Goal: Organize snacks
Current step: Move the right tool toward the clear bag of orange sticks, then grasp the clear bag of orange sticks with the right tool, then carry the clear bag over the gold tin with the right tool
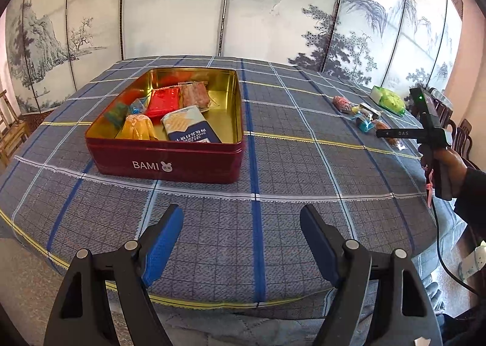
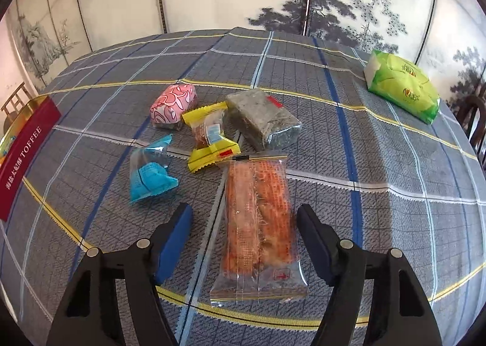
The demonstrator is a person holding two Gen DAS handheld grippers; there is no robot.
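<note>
Right gripper (image 2: 244,236) fingers spread, astride orange snack (image 2: 258,218) (untouched); left gripper (image 1: 241,236) spread, empty; tin (image 2: 21,157) cropped.

Red metal tin (image 1: 164,160) sits left on the checked tablecloth (image 1: 303,169), packets inside; loose wrapped snacks (image 2: 209,133) cluster right, green tissue pack (image 2: 404,87) behind them.

The red tin (image 1: 164,160) reads "BAMI" on its front and "TOFFEE" on its side. The right hand-held gripper (image 1: 395,133) bears what looks like "DAS".
</note>
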